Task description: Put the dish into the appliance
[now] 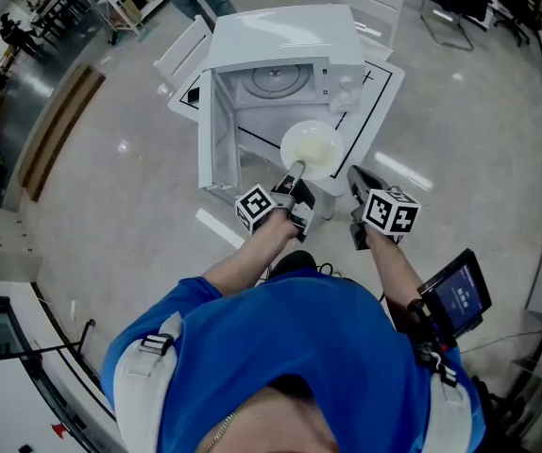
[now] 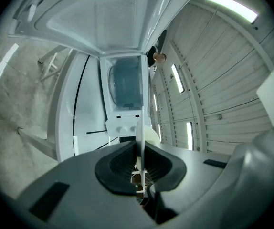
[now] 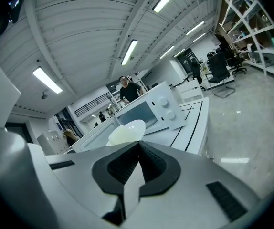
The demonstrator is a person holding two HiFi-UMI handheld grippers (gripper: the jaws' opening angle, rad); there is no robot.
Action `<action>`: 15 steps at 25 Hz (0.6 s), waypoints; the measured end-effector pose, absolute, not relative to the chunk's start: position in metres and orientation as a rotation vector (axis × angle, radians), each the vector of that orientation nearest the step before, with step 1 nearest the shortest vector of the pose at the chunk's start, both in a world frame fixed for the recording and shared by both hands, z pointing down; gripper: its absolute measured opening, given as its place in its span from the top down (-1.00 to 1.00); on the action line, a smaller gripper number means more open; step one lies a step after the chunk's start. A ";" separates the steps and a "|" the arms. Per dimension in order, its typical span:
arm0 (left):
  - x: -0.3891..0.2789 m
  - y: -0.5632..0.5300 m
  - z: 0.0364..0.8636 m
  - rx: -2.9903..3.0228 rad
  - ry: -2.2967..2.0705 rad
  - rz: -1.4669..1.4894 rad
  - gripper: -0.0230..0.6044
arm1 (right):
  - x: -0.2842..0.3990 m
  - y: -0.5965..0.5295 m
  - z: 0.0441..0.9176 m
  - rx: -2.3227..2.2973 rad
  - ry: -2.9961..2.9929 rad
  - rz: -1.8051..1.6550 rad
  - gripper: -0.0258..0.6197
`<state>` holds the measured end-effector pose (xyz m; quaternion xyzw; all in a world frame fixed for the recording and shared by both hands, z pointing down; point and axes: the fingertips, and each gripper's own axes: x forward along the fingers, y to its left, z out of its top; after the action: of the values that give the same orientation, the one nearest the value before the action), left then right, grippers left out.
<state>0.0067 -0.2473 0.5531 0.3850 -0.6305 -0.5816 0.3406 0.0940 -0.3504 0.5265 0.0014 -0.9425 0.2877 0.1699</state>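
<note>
though microwave (image 1: 280,36) gapes, dish (image 1: 311,149) hangs outside.

Open microwave cavity (image 1: 276,83) ahead, swung-out door (image 1: 216,130) at left

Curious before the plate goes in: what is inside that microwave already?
Only a round turntable shows inside the microwave, with nothing on it. The corners of its cavity are hidden behind its own frame and cannot be checked.

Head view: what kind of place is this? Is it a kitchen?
Probably not a kitchen: it looks like a big workroom or lab. The microwave sits on a white table marked with black lines, office chairs stand around, and metal shelves line the side.
</note>
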 end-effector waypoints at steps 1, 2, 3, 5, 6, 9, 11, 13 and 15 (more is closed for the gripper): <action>0.004 -0.246 0.554 0.989 -1.653 -1.521 0.84 | 0.091 -0.350 0.527 -0.015 -2.674 0.815 0.96; 0.001 -0.245 0.554 0.977 -1.664 -1.528 0.84 | 0.087 -0.349 0.528 -0.034 -2.669 0.813 0.96; -0.003 -0.244 0.555 0.967 -1.675 -1.533 0.84 | 0.083 -0.349 0.529 -0.052 -2.667 0.811 0.96; -0.012 -0.244 0.555 0.954 -1.696 -1.542 0.84 | 0.074 -0.350 0.529 -0.080 -2.664 0.808 0.96; -0.017 -0.245 0.555 0.950 -1.704 -1.546 0.84 | 0.069 -0.351 0.529 -0.090 -2.663 0.806 0.96; -0.032 -0.247 0.557 0.937 -1.721 -1.556 0.84 | 0.053 -0.354 0.530 -0.119 -2.658 0.798 0.96; -0.043 -0.248 0.559 0.924 -1.730 -1.559 0.84 | 0.042 -0.356 0.531 -0.135 -2.653 0.793 0.96; -0.054 -0.250 0.562 0.911 -1.739 -1.562 0.84 | 0.031 -0.358 0.533 -0.148 -2.648 0.787 0.96; -0.063 -0.252 0.563 0.901 -1.748 -1.567 0.84 | 0.022 -0.361 0.533 -0.159 -2.645 0.782 0.96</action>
<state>-0.0633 -0.2517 0.5626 0.3409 -0.6613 -0.5929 0.3083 0.0218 -0.3614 0.5326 -0.0566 -0.9402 0.2781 0.1882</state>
